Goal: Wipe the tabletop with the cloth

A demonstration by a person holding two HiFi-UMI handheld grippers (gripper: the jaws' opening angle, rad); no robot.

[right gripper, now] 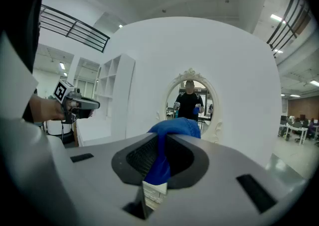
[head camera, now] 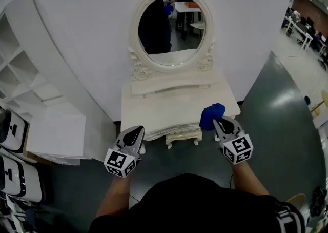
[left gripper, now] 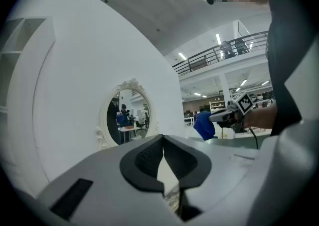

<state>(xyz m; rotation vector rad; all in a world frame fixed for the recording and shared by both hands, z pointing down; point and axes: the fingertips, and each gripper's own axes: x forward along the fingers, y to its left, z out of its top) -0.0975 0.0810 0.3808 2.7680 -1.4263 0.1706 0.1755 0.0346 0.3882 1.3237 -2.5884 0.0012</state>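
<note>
Standing at the front edge of a white tabletop (head camera: pixel 171 108), a gripper held up in each hand. Clamped in the right gripper (head camera: pixel 219 123), a cloth (head camera: pixel 211 115): deep saturated blue, soft and matte, crumpled into a rounded wad with no flat edge or corner showing. Seen along that gripper's own jaws as a narrow band of blue squeezed between the two dark ribbed pads (right gripper: pixel 142 156), swelling beyond the tips into a smooth, folded dome. Jaws closed down hard on the fabric, only its thickness between them. From the head view, placed over the front right part of the tabletop, near the right corner; touching the surface or just clear of it, impossible to tell. From the left gripper view, just a blue lump hanging off the tip of the far gripper, well off to the right. Closed as well, the left gripper (head camera: pixel 137 133): pads pressed together at the tips, a thin wedge of gap lower down, nothing caught in it; held by the table's front left corner, well apart from the cloth. Behind the tabletop, against a plain white wall (head camera: pixel 92 16), an oval mirror (head camera: pixel 171 32) in an ornate cream frame, reflecting a dark-clothed person with a spot of blue at one hand. Off to the left, a white shelf unit (head camera: pixel 28 73)
</note>
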